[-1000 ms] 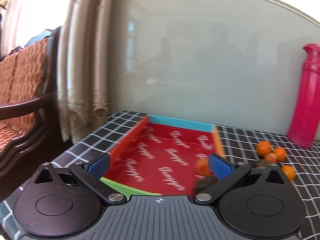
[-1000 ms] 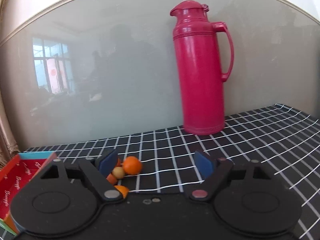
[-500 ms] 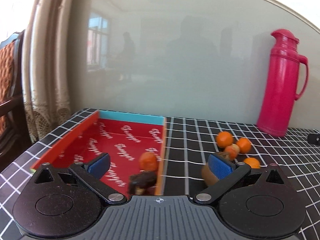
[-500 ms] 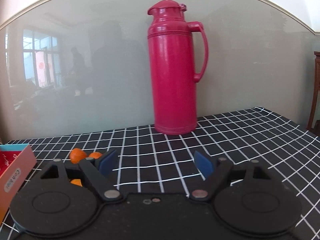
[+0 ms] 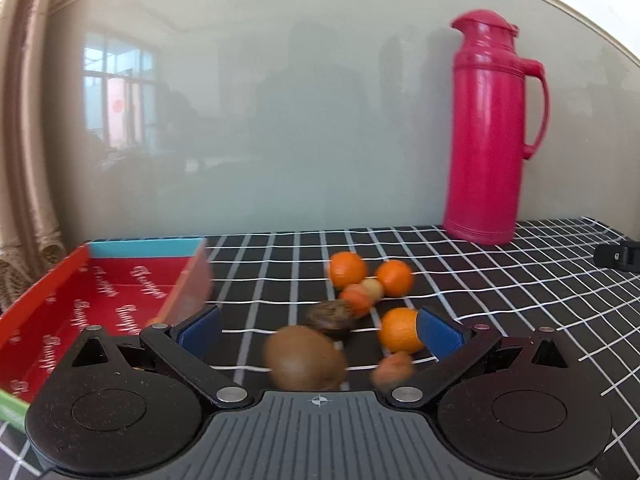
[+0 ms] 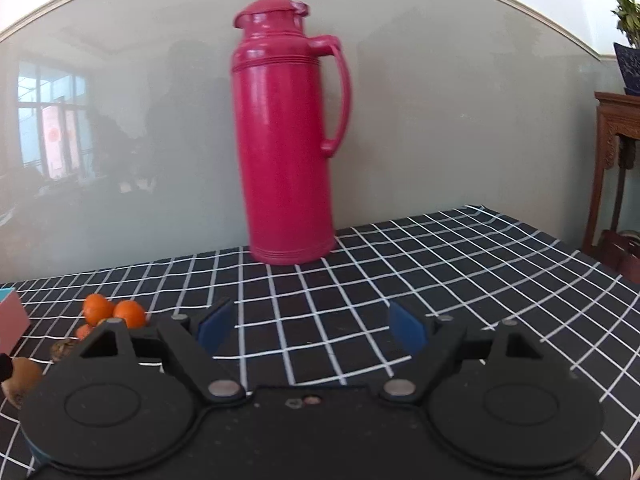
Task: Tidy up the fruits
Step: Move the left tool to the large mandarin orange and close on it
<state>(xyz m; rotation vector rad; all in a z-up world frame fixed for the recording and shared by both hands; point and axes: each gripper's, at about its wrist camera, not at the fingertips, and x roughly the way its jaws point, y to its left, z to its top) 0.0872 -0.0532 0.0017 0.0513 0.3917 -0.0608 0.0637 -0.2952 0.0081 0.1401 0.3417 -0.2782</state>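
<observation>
In the left wrist view, the left gripper has its jaws wide apart with nothing clamped. A kiwi lies on the cloth between the fingers, close to the gripper body and touching neither pad. A darker fruit lies just behind it, an orange sits just beside the right pad, and a small blurred fruit lies under that finger. Three more oranges and a pale fruit cluster further back. The red tray, open-topped, stands off to the left, apart from the pile. The fruits are packed tight, so I judge a closing grip on the kiwi could catch the orange or nudge it rolling; round fruit on smooth cloth would scatter easily. The blur suggests a fast sweep, which raises the odds of a mistimed close. In the right wrist view, the right gripper is spread and empty over bare cloth, facing a flask that stands against the wall; the oranges and kiwi lie at far left. A careless swing here could tip the tall flask. The table wears a black, white-checked cloth; behind is a glossy grey wall panel reflecting a window, a curtain at left, and a carved wooden stand at right.
</observation>
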